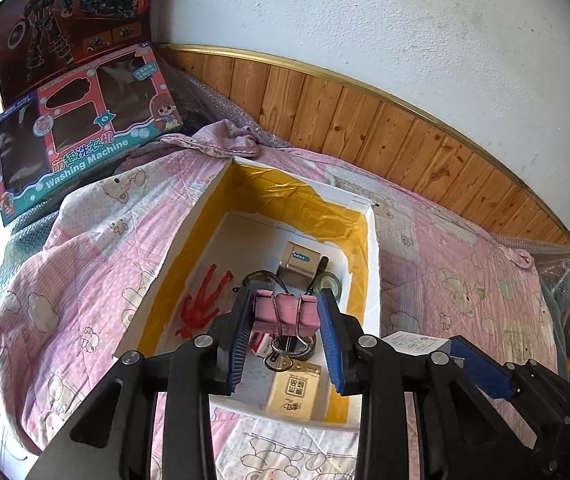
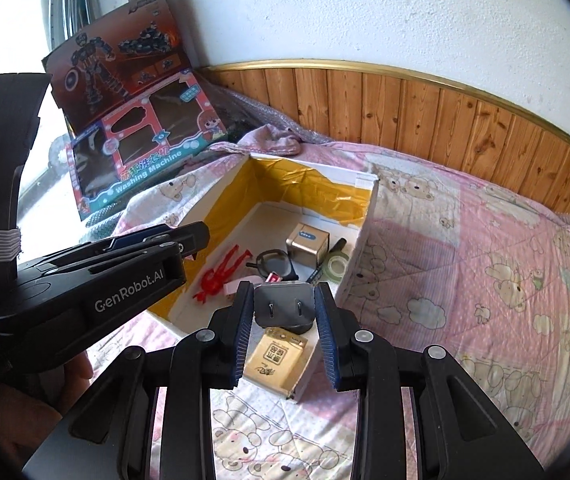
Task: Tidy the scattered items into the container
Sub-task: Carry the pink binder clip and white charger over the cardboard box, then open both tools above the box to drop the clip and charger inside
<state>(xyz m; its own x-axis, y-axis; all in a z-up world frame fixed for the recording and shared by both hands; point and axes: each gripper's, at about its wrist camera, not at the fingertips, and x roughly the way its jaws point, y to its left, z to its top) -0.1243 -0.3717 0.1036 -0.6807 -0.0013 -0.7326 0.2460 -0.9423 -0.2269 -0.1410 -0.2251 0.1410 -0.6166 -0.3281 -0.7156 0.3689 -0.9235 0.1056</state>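
We see an open box (image 1: 373, 264) with yellow-lined walls lying on the bed's pink quilt (image 1: 465, 280). Inside it lie a red toy figure (image 1: 201, 304), a small metal tin (image 1: 299, 266), a tape roll (image 1: 331, 282), glasses (image 2: 273, 260) and a tan packet (image 1: 293, 398). Our left hand-held gripper (image 1: 287, 314) pinches a pink binder clip (image 1: 287, 312) over the box, its long axis running across between the fingers, wire handles hanging down. Our right hand-held gripper (image 2: 285, 306) clamps a grey plug adapter (image 2: 283, 306), prongs facing the camera, above the box's near end.

Left gripper (image 1: 286, 322) and right gripper (image 2: 285, 312) — both clamped, each holding something.
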